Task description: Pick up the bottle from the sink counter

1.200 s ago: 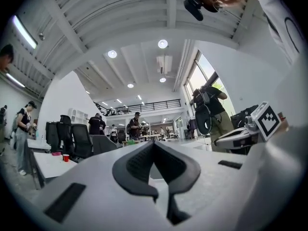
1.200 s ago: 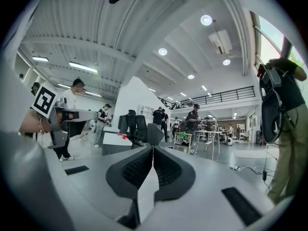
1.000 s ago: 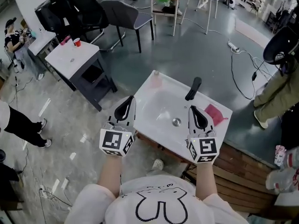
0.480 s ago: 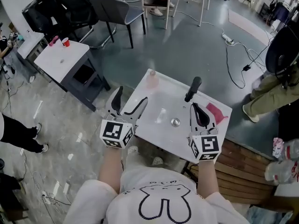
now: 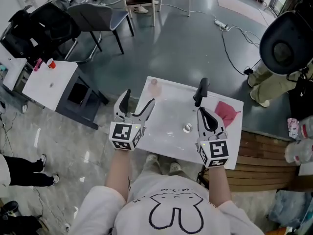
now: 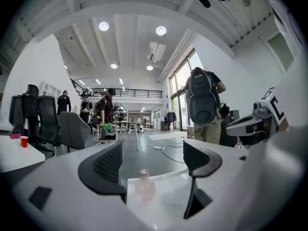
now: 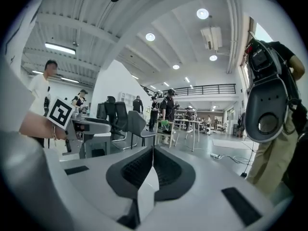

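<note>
A small pale pink bottle (image 5: 154,87) stands upright at the far left corner of the white sink counter (image 5: 161,131). My left gripper (image 5: 136,104) hovers over the counter's left edge, short of the bottle, its jaws opening wide with nothing between them. In the left gripper view the bottle (image 6: 144,186) shows ahead, framed by the spread jaws of that gripper (image 6: 153,153) but apart from them. My right gripper (image 5: 208,116) hangs over the basin near the drain (image 5: 188,128), shut and empty. In its own view the right gripper (image 7: 152,153) has its pads together.
A black faucet (image 5: 201,91) rises at the counter's back edge, and a pink cloth (image 5: 225,112) lies at the right. A white side table (image 5: 49,82) with a red cup, chairs (image 5: 95,16) and a cable lie on the floor beyond. A person (image 5: 286,58) stands at the right.
The left gripper's jaws have gone from shut to wide open. Both grippers sit further over the counter, and the head view has shifted so the counter lies more central.
</note>
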A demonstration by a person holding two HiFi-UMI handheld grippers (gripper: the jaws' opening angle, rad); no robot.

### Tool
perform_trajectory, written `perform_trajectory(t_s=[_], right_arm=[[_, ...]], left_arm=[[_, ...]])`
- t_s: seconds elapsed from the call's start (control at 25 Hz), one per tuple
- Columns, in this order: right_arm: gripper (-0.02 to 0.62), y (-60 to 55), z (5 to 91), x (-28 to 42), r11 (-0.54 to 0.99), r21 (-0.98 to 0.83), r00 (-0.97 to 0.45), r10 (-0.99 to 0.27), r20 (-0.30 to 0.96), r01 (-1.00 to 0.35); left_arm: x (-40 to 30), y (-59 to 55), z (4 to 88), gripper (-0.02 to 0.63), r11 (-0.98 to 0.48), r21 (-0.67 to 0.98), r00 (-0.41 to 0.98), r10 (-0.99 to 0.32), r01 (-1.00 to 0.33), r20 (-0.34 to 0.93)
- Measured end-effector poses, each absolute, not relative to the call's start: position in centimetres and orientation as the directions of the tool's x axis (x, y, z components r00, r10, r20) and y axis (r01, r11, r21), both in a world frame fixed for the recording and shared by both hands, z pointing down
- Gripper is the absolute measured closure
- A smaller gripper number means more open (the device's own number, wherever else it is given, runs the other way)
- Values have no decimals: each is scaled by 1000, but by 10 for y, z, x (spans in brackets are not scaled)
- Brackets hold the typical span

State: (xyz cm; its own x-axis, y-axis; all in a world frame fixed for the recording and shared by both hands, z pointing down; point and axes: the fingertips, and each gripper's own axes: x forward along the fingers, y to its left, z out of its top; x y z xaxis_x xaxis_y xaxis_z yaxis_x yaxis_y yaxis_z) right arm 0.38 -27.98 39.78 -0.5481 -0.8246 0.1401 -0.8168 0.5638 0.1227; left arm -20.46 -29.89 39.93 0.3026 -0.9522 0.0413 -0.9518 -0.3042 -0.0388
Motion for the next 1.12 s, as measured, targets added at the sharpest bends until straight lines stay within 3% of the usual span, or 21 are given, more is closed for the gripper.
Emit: perform_trajectory(t_s=[0.52,1.12], right_arm=[[563,-293,424,-18,430,133,-399,-893,207,-893],[563,-294,461,-33,345,112,-304,-912,277,-932]], left_arm=[[-207,-372,454,229,-484,-48,475,-870,-874,132],[-187,-435,531,252,-609,-24,580,-765,-793,280]])
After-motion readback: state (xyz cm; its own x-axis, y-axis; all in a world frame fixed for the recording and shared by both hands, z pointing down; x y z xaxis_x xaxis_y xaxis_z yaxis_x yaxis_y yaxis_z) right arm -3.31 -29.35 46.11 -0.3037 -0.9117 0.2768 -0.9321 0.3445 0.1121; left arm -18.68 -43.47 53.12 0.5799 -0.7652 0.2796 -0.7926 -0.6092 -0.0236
